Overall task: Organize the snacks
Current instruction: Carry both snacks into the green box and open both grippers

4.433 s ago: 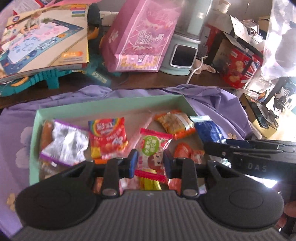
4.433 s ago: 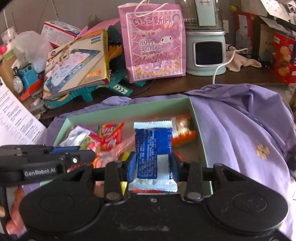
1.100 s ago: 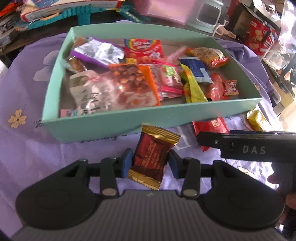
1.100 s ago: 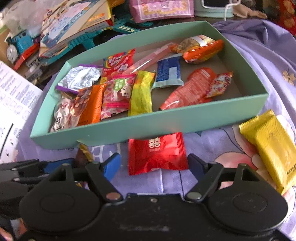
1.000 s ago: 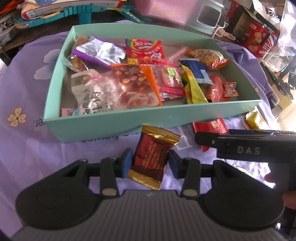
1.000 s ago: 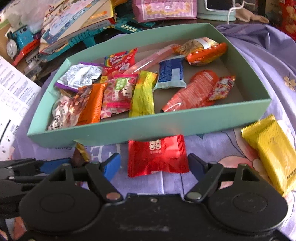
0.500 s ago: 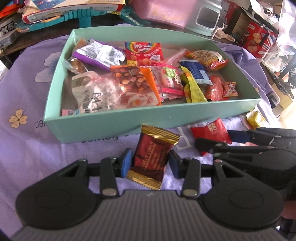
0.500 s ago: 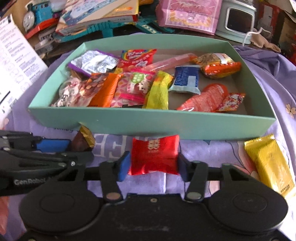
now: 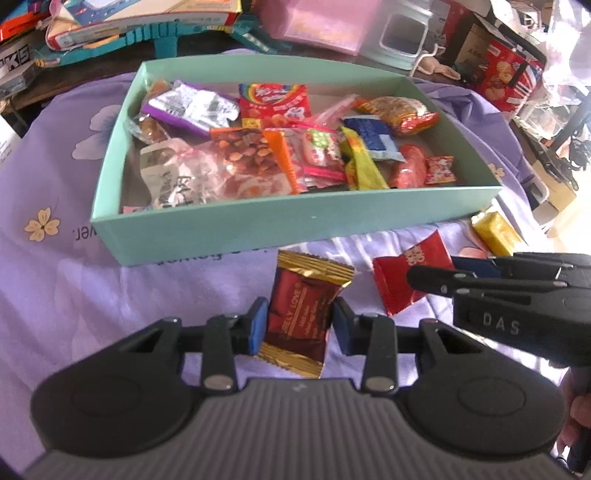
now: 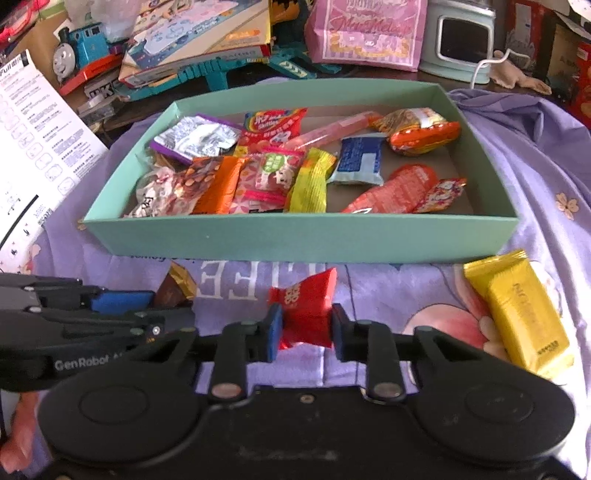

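A mint-green box (image 9: 221, 229) on the purple cloth holds several snack packets. Just in front of its near wall, my left gripper (image 9: 299, 325) is shut on a dark red packet with gold ends (image 9: 301, 310), and its jaws are still closing on it. To its right, my right gripper (image 10: 304, 328) pinches a small red packet (image 10: 306, 306), which is crumpled between the pads as the jaws close. The same red packet (image 9: 402, 273) shows in the left wrist view. A yellow packet (image 10: 517, 317) lies loose on the cloth at the right.
Behind the box (image 10: 295, 236) are a pink gift bag (image 10: 365, 33), a pale green appliance (image 10: 461, 40) with a white cord, toy boxes and a blue toy train (image 10: 77, 48). A printed sheet (image 10: 33, 140) lies at the left. A hand shows at each gripper's handle.
My right jaws went from wide apart around the red packet to pinching it, and it crumpled and lifted off the cloth. My left gripper kept its hold on the dark red packet.
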`<act>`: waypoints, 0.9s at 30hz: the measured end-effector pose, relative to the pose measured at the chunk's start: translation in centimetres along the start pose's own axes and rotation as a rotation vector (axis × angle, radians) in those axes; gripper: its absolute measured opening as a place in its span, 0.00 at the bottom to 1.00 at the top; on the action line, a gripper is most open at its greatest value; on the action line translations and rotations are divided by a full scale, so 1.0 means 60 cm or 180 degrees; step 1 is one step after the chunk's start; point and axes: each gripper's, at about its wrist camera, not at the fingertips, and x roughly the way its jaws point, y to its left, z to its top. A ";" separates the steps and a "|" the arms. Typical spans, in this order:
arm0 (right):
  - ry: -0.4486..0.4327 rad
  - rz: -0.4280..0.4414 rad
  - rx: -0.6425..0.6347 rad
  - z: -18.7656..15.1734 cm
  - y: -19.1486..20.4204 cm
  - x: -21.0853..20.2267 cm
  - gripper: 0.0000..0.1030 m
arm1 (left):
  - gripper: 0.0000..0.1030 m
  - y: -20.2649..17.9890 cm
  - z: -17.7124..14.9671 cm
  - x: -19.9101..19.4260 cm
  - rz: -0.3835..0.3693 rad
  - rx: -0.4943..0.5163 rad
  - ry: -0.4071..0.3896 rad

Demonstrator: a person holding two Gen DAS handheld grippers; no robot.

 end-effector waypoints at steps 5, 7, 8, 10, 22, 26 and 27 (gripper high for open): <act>-0.0047 -0.0005 0.0009 -0.005 -0.008 -0.026 0.17 | 0.36 -0.013 -0.003 -0.022 -0.0022 0.0051 -0.0052; -0.0041 0.0043 0.0024 -0.010 -0.008 -0.034 0.16 | 0.36 -0.014 -0.006 -0.028 -0.0022 0.0027 -0.0051; -0.0031 0.0078 0.0027 -0.013 -0.007 -0.036 0.16 | 0.36 -0.013 -0.008 -0.030 -0.0026 0.0006 -0.0045; -0.0010 0.0171 0.0017 -0.015 -0.004 -0.040 0.16 | 0.36 -0.012 -0.012 -0.033 -0.0022 -0.0016 -0.0034; 0.0155 0.0298 -0.0021 0.004 0.015 -0.003 0.24 | 0.36 0.006 -0.031 -0.037 0.0018 -0.0044 0.0045; 0.0215 0.0118 -0.0011 -0.003 0.012 0.025 0.25 | 0.36 0.012 -0.028 -0.028 0.0009 -0.0081 0.0064; 0.0197 0.0079 -0.0001 -0.005 0.010 0.028 0.25 | 0.36 0.014 -0.027 -0.026 0.0008 -0.0087 0.0073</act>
